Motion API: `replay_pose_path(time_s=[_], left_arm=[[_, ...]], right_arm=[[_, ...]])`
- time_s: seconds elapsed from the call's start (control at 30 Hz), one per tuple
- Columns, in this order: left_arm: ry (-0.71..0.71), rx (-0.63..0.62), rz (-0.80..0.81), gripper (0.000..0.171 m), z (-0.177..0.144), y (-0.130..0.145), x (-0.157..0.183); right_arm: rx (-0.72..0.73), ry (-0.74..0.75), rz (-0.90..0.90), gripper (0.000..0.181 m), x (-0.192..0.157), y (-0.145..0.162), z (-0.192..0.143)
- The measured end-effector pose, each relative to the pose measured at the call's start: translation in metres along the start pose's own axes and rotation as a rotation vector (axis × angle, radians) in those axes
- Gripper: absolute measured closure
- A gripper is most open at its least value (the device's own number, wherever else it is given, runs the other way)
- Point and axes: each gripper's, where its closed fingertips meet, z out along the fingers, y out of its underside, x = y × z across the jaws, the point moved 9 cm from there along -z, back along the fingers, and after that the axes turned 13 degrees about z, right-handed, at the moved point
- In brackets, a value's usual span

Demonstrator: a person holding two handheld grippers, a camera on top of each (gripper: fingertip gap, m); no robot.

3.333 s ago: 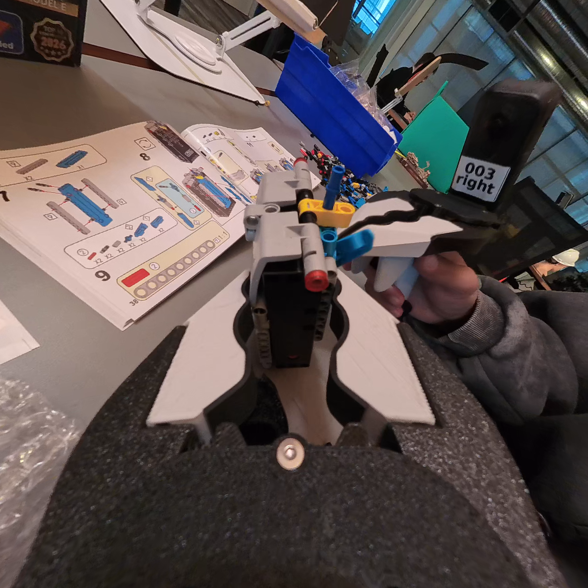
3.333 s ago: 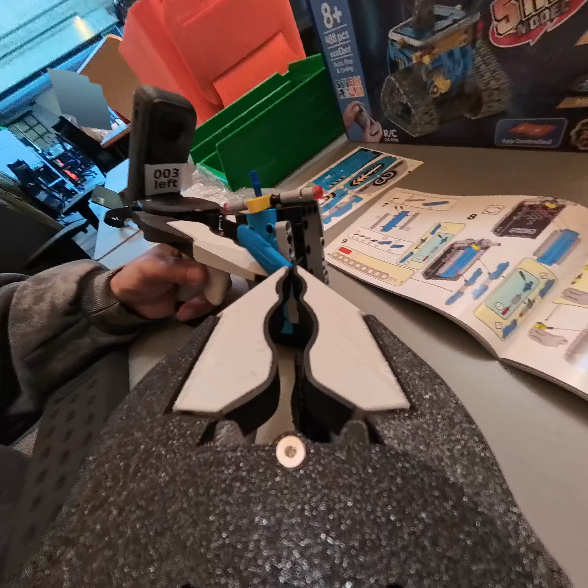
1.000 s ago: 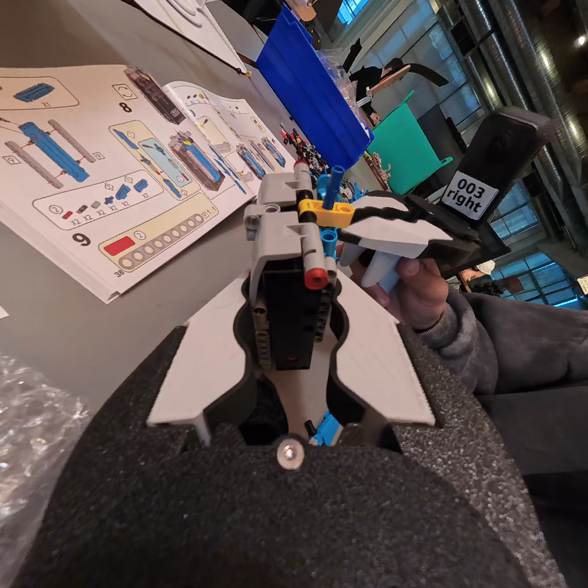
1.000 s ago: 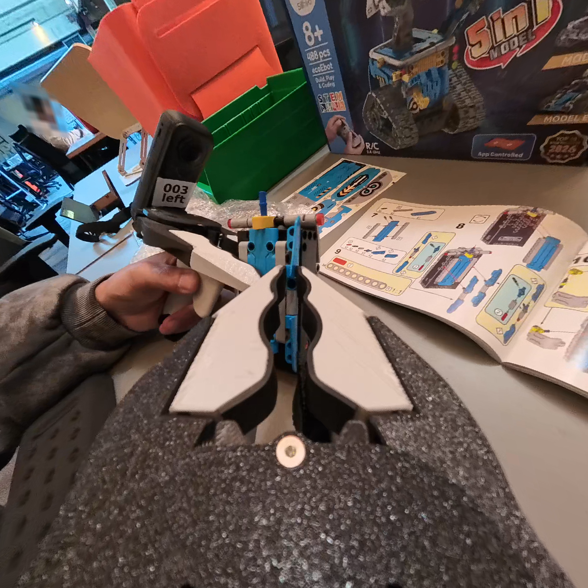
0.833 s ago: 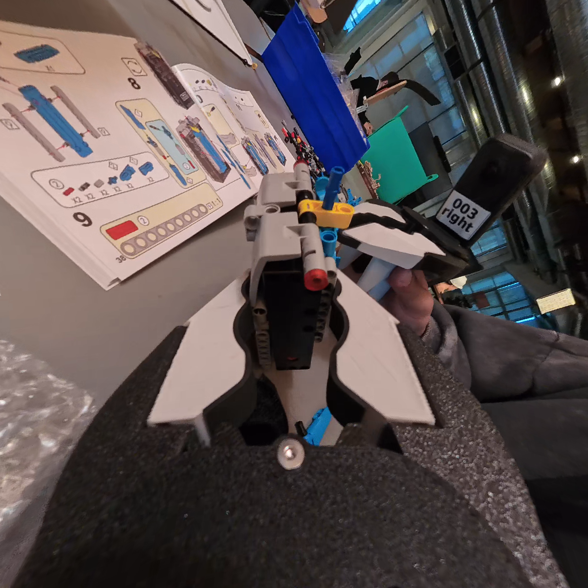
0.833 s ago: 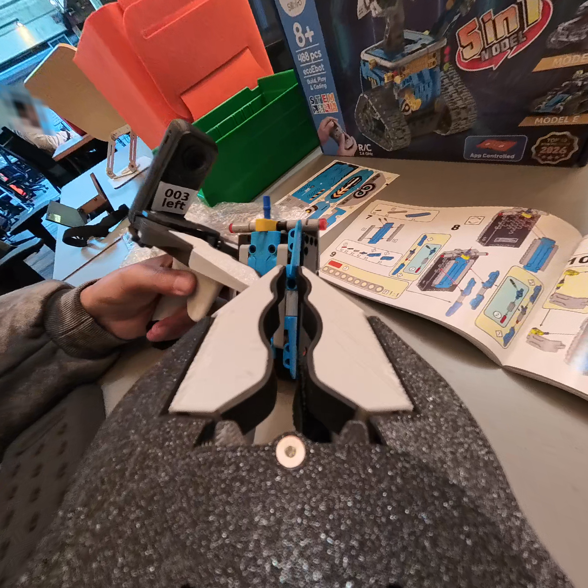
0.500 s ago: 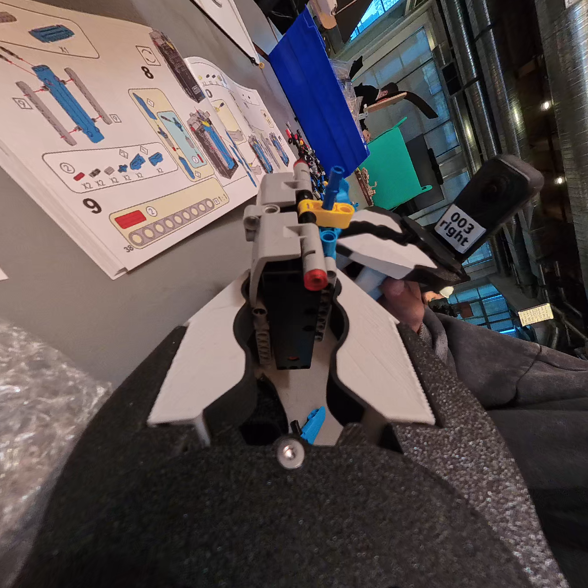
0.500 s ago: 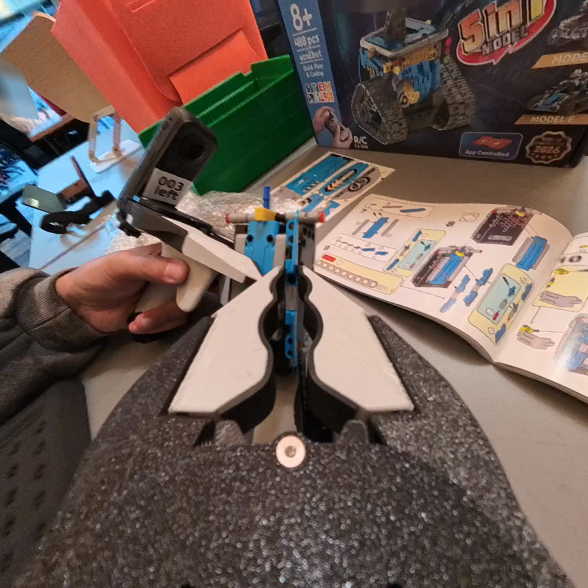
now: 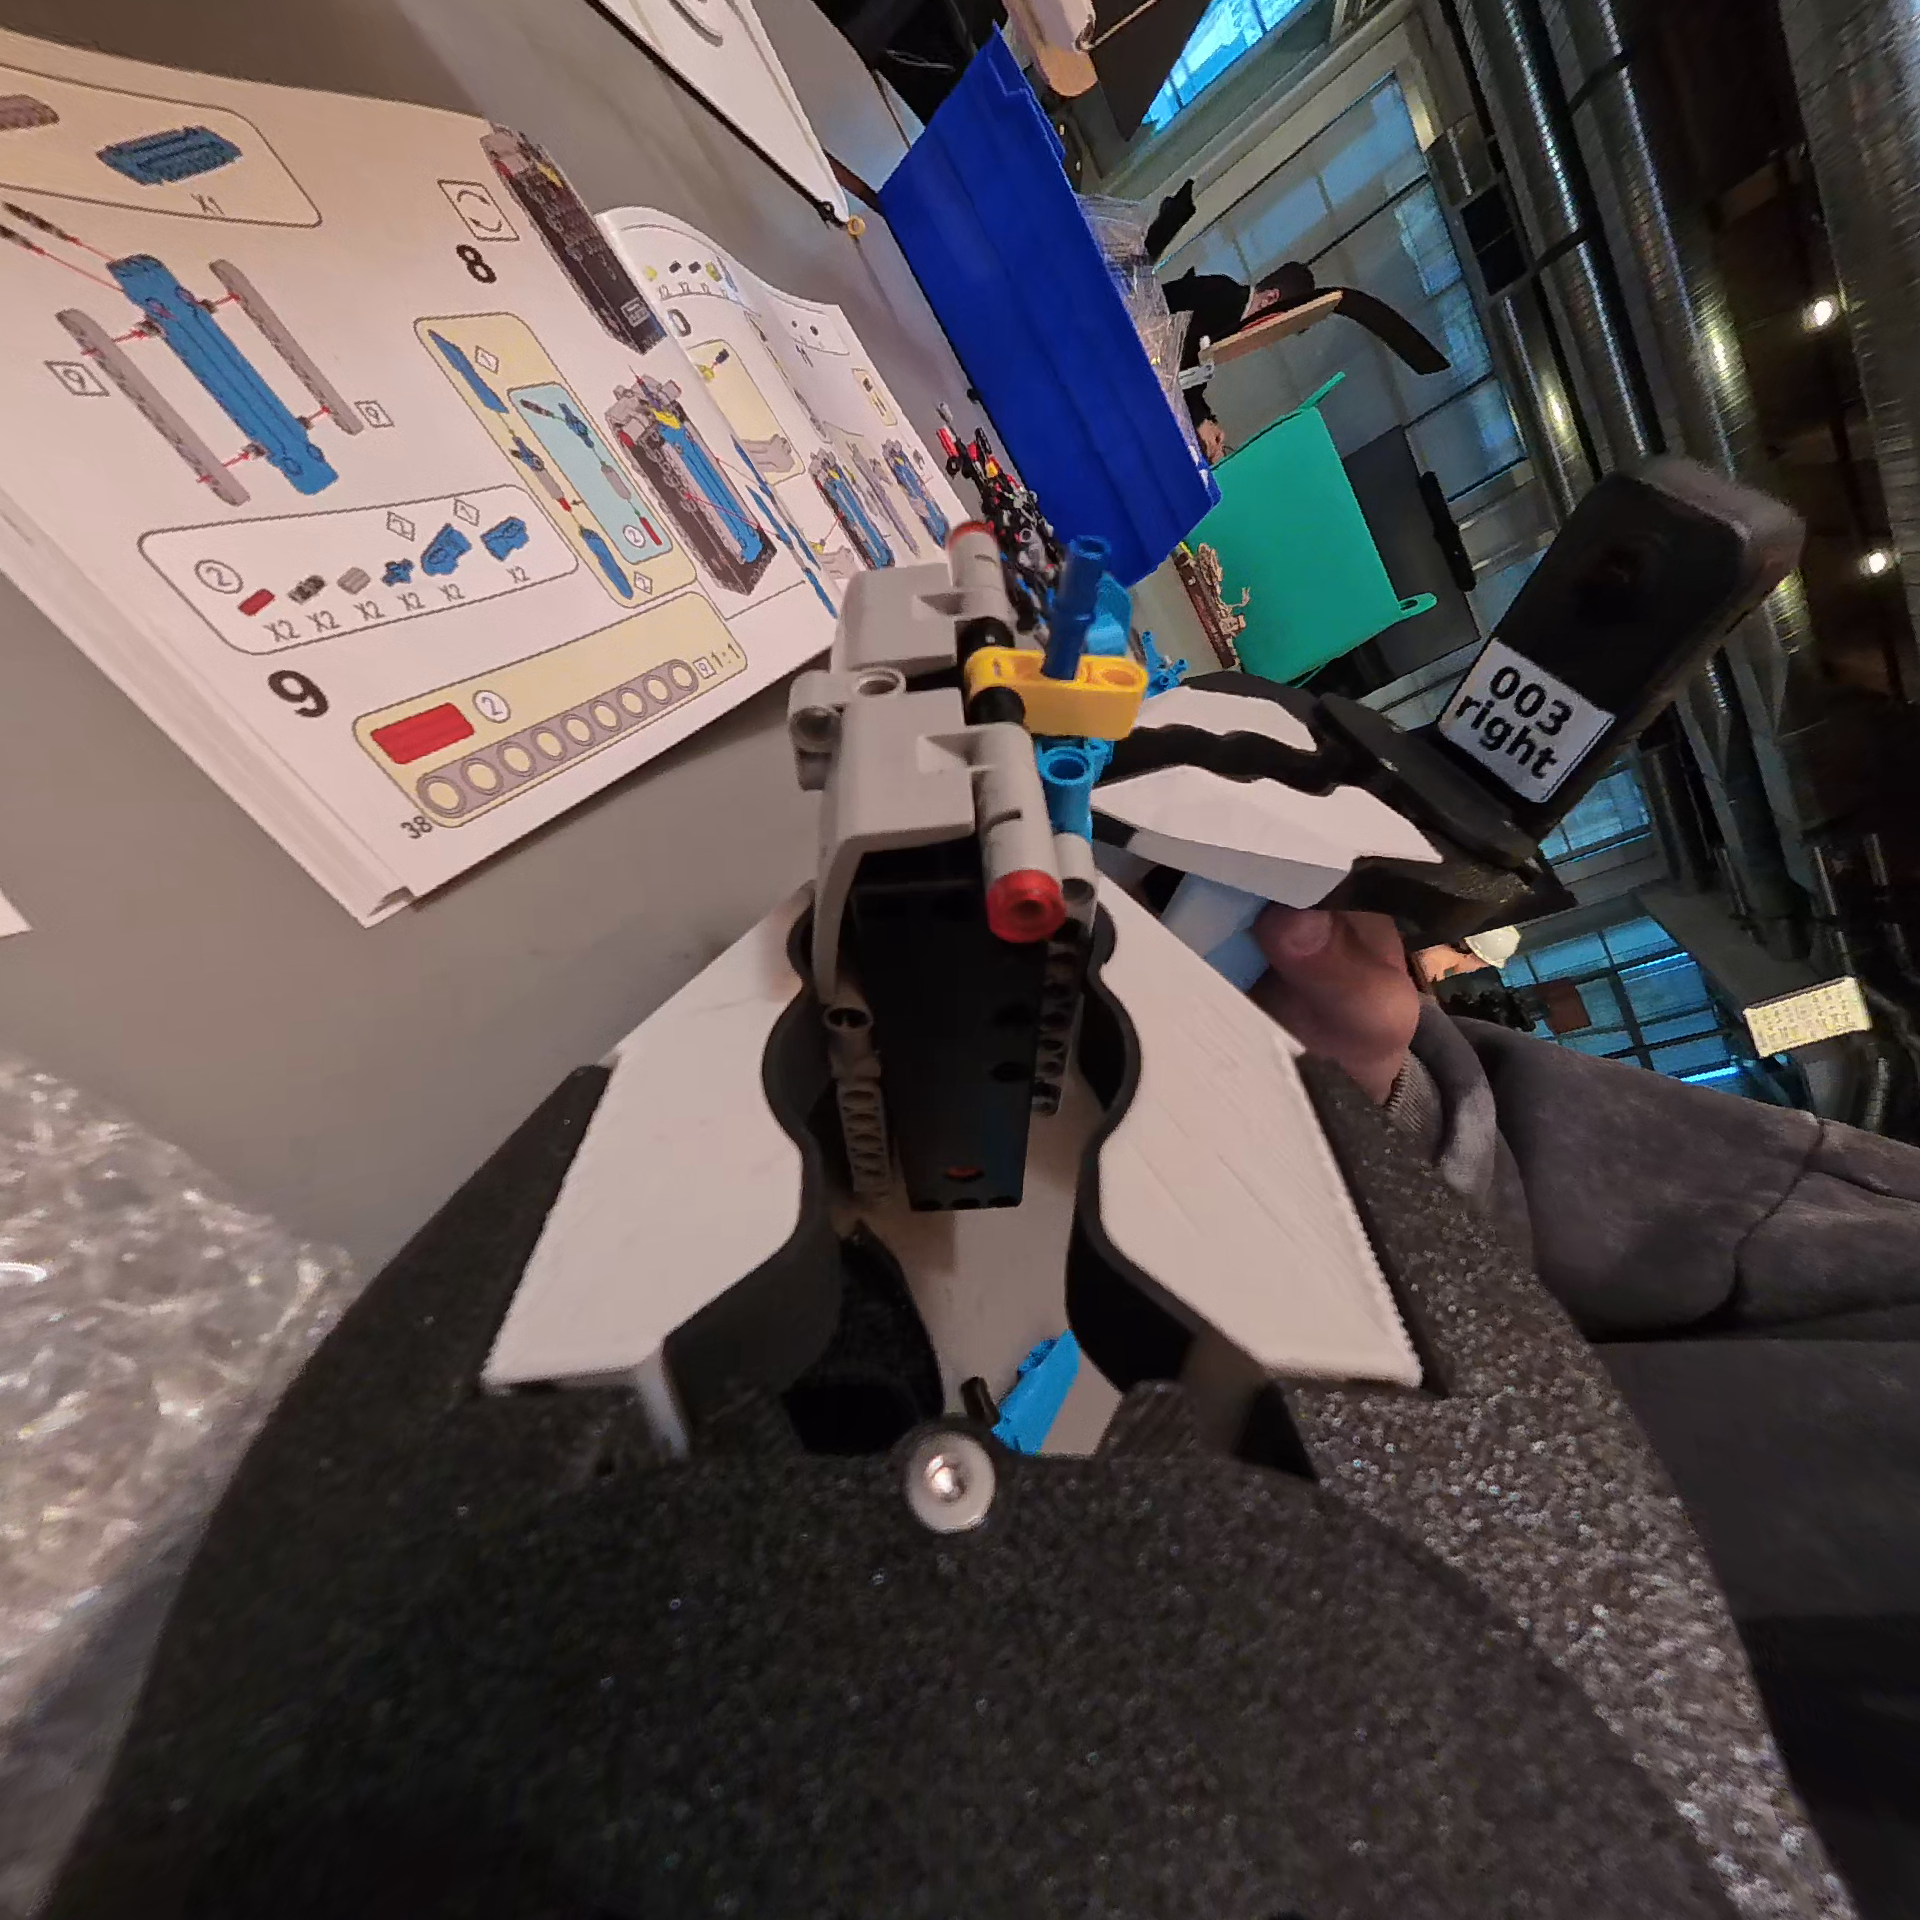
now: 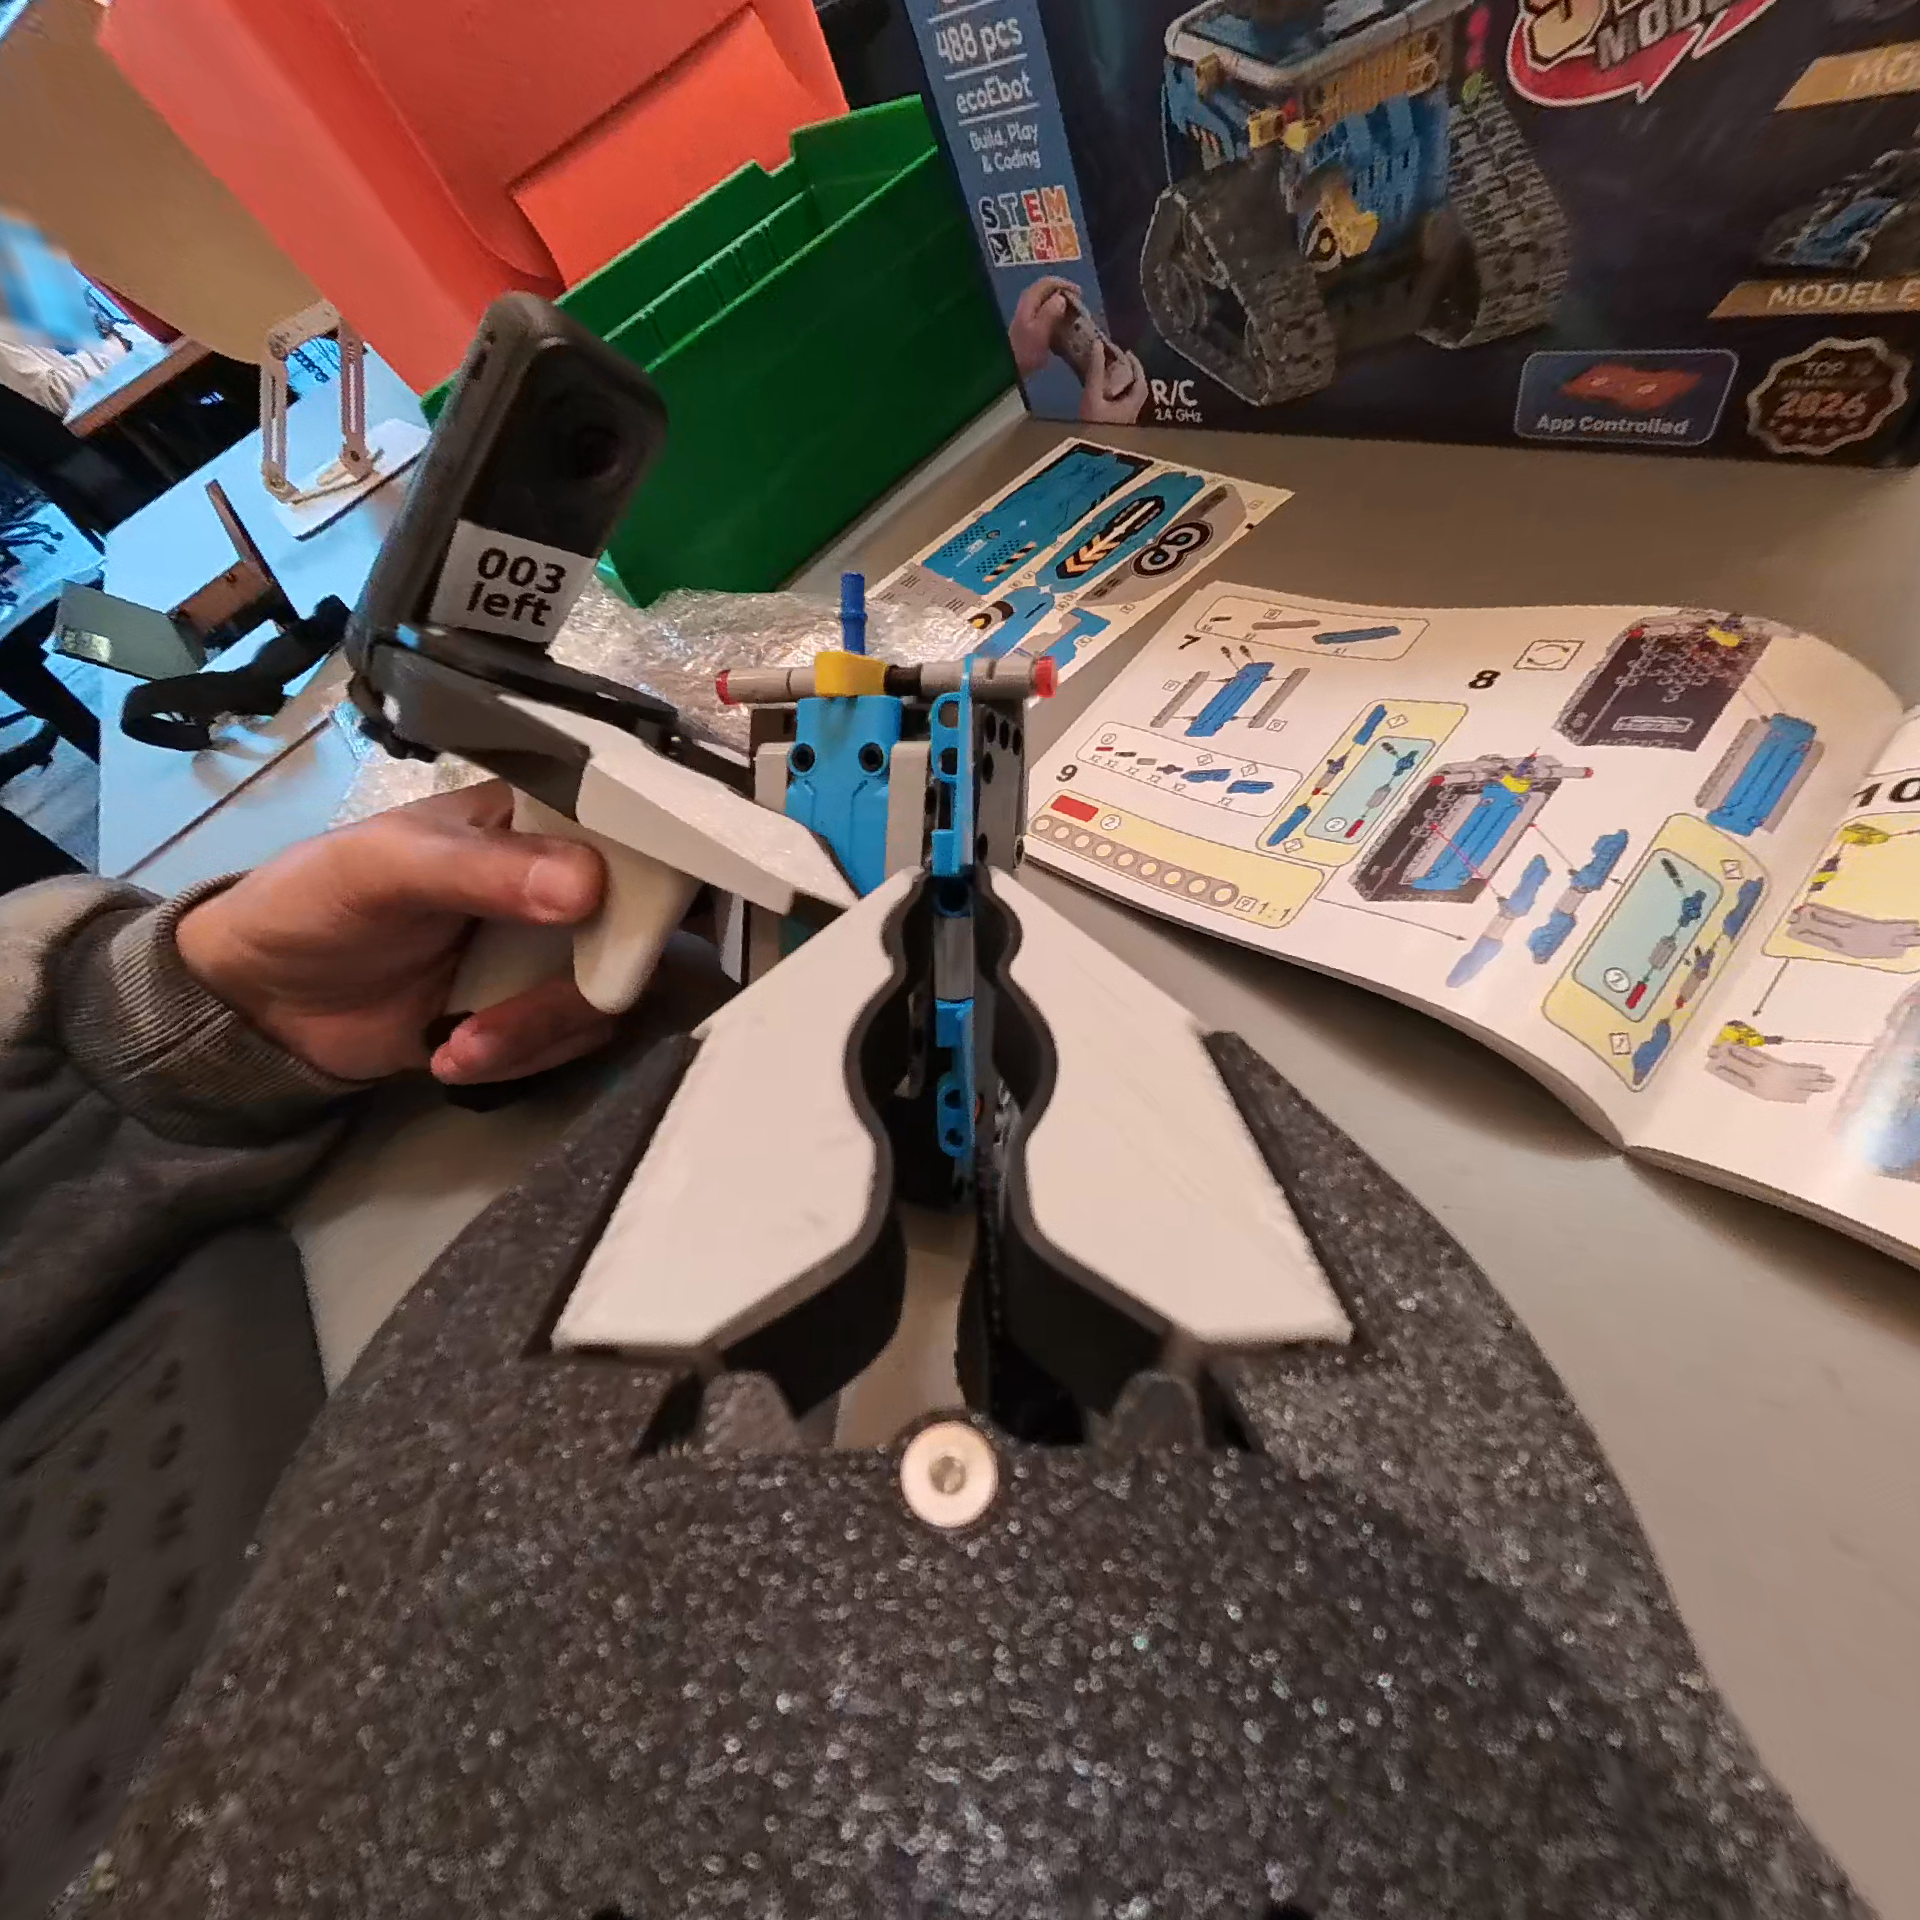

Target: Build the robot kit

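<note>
Clamped in the left gripper (image 9: 951,935): a brick assembly (image 9: 894,810) with black core and grey shell, held up off the grey table (image 9: 260,987). Already carries a red-tipped axle (image 9: 1023,904), a yellow connector (image 9: 1049,681) with a blue pin upright through it, and a wide blue block (image 10: 842,790) on one face. Pinched edge-on in the right gripper (image 10: 951,883): a thin blue beam (image 10: 951,1029), far end laid against the assembly just beside that block. Cannot tell whether pressed home or merely touching, with the joint masked by the fingers and the beam itself. Lying open nearby on the table: an instruction booklet (image 10: 1455,831); farther off, a kit box (image 10: 1455,208), a green bin (image 10: 779,364) and bubble wrap (image 9: 104,1351). Glimpsed low in the left gripper's gap: a small blue piece (image 9: 1029,1392), too cut off to identify
</note>
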Motion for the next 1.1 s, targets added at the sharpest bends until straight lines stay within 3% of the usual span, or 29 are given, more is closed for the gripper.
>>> replay_pose_path(time_s=[0.17, 0.3, 0.43, 0.6, 0.77, 1.1], left_arm=[[-0.053, 0.025, 0.09, 0.128, 0.0, 0.0, 0.005], [-0.095, 0.036, 0.116, 0.127, 0.001, -0.001, 0.007], [-0.073, 0.034, 0.051, 0.127, 0.0, -0.002, 0.003], [-0.059, 0.045, -0.03, 0.127, -0.002, 0.0, -0.002], [-0.051, 0.042, -0.029, 0.127, -0.002, 0.001, -0.002], [-0.047, 0.04, -0.03, 0.127, -0.002, 0.001, -0.003]], right_arm=[[0.015, 0.1, -0.076, 0.174, -0.011, 0.0, 0.0], [0.015, 0.116, -0.016, 0.174, -0.011, -0.002, 0.003], [0.005, 0.159, -0.076, 0.174, -0.015, -0.003, 0.006], [-0.053, -0.012, 0.141, 0.169, -0.001, -0.005, 0.011], [-0.049, -0.007, 0.064, 0.172, -0.003, -0.005, 0.01], [-0.046, -0.017, 0.086, 0.172, 0.001, -0.003, 0.008]])
